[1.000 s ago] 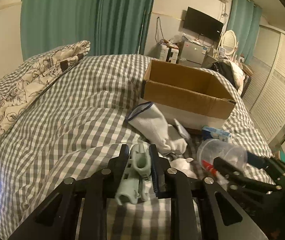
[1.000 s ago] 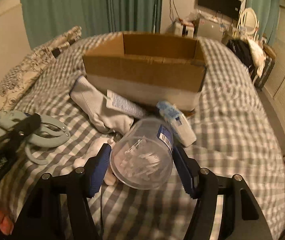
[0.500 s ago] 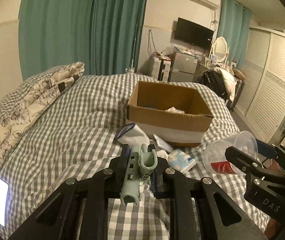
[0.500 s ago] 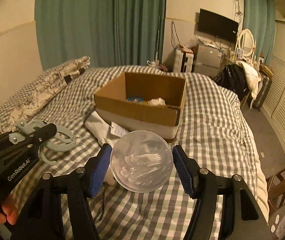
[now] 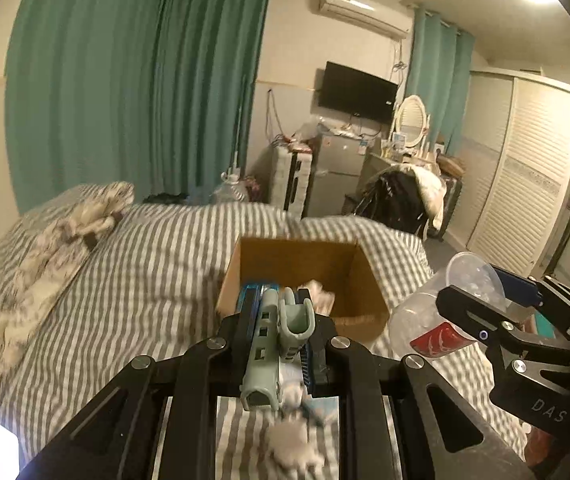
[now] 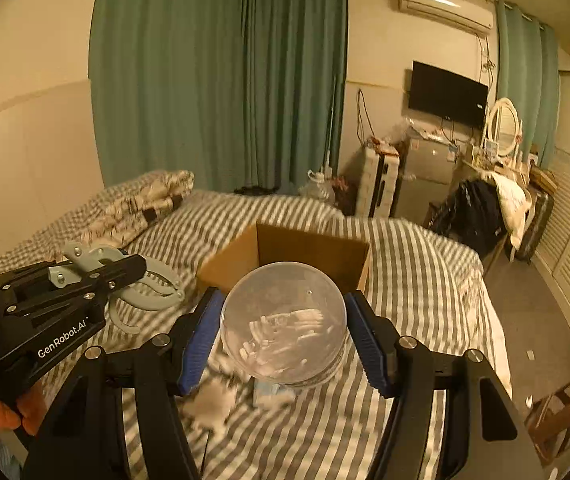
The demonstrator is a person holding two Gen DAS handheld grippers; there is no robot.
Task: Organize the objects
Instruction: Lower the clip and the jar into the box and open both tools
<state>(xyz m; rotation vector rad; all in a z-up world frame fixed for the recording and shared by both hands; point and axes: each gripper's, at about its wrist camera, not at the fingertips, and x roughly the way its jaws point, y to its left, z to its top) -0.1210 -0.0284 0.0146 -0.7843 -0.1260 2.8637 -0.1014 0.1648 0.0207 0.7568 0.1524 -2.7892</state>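
My left gripper (image 5: 281,320) pinches a pale green clamp (image 5: 275,344) above the bed (image 5: 133,280); my right gripper (image 6: 285,336) squeezes a clear tub (image 6: 283,322) of small white pieces; both hang just near of the open box (image 5: 301,276).

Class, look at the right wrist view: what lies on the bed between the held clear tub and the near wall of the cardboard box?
Nothing shows there: the clear tub overlaps the cardboard box front, hiding that stretch.
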